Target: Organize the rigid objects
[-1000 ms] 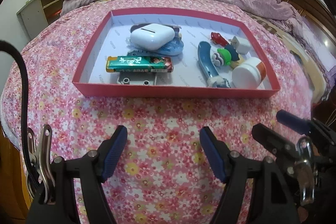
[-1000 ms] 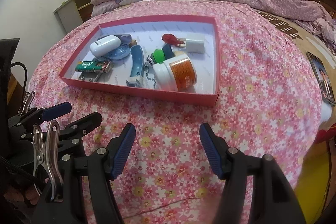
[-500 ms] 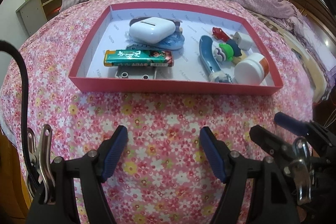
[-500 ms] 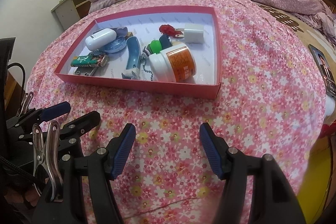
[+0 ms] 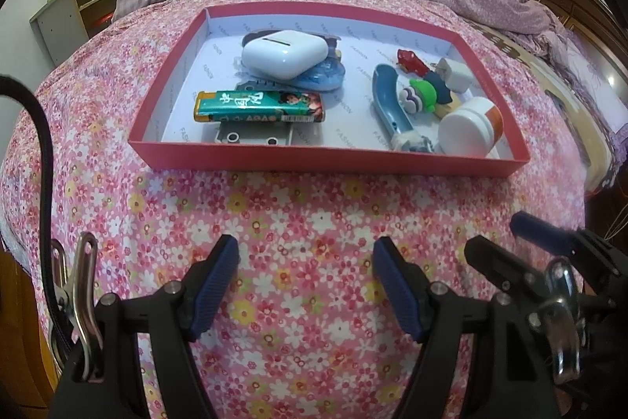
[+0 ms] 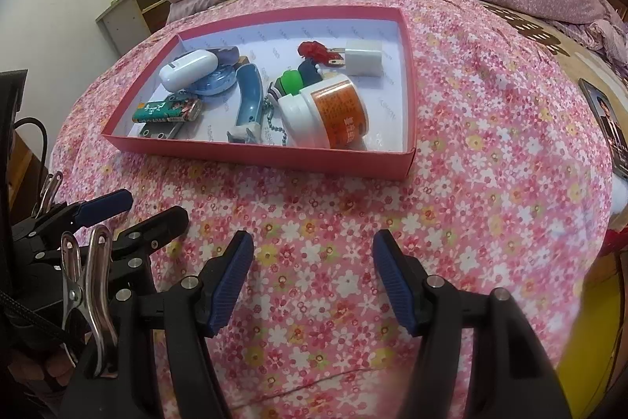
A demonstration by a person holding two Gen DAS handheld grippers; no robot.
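Left gripper and right gripper: black frames, ribbed blue pads, silver screws, steel spring clip, black cable.

The left black two-finger tool with blue ribbed pads points steeply down, its jaws standing apart with nothing between them; its pads touch nothing. The right black tool with the same blue pads is tilted down in much the same way, jaws likewise parted and empty. The two tools sit side by side, each showing at the edge of the other's wrist view, and fingers of the person's hand show low at the left edge of the right wrist view.
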